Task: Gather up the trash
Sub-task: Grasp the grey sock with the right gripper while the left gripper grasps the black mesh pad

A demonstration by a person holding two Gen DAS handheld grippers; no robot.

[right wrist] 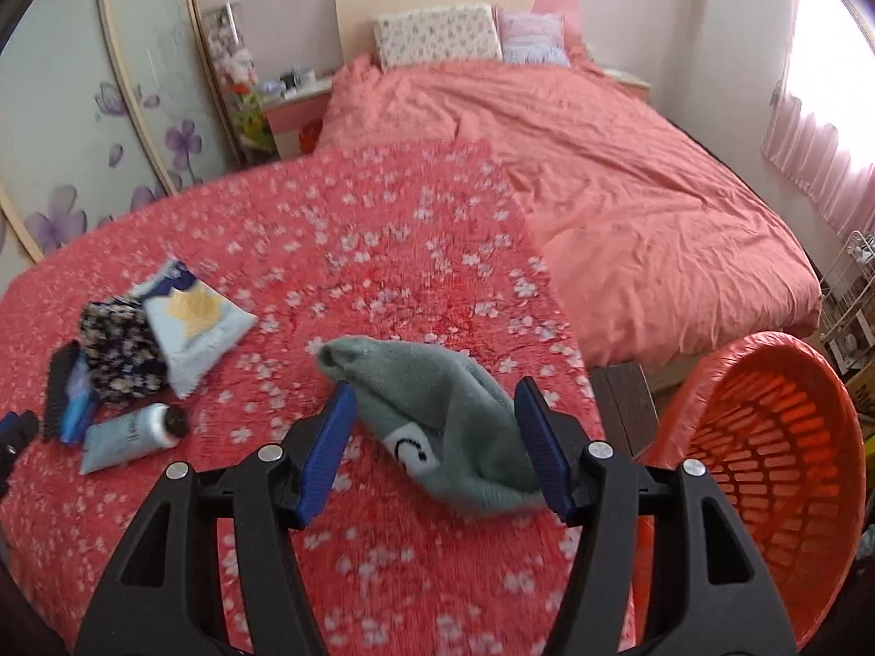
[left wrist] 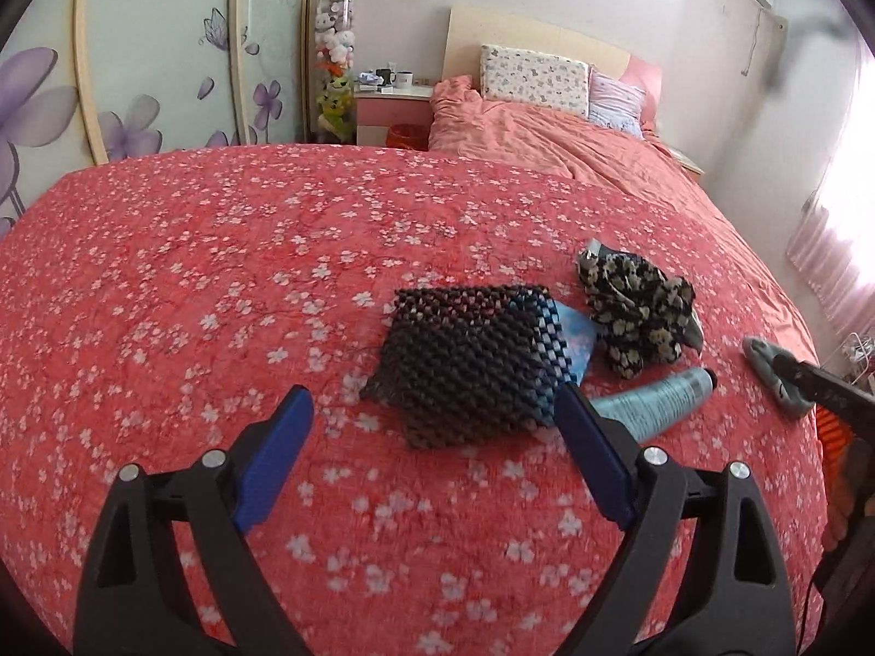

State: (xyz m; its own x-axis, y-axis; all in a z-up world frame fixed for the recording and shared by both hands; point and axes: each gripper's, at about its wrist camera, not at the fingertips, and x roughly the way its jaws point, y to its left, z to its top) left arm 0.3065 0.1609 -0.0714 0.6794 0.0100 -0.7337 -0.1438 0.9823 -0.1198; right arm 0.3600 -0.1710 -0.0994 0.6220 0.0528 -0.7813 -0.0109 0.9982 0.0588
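while both tongs gape, only the right view shows the orange basket (right wrist: 765, 437) beside the sock (right wrist: 437, 415).

On the bed (right wrist: 383, 229), taking the sock (right wrist: 437, 421) as landmark: the tube (right wrist: 131, 437), cloth bundle (right wrist: 117, 350) and packet (right wrist: 191, 328) lie left of it; the basket (right wrist: 765, 437) stands right, off the bed's edge.

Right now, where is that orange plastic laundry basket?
The orange plastic laundry basket shows only in the right wrist view, at the far right, off the edge of the flowered red bedspread and just right of the grey-green sock.
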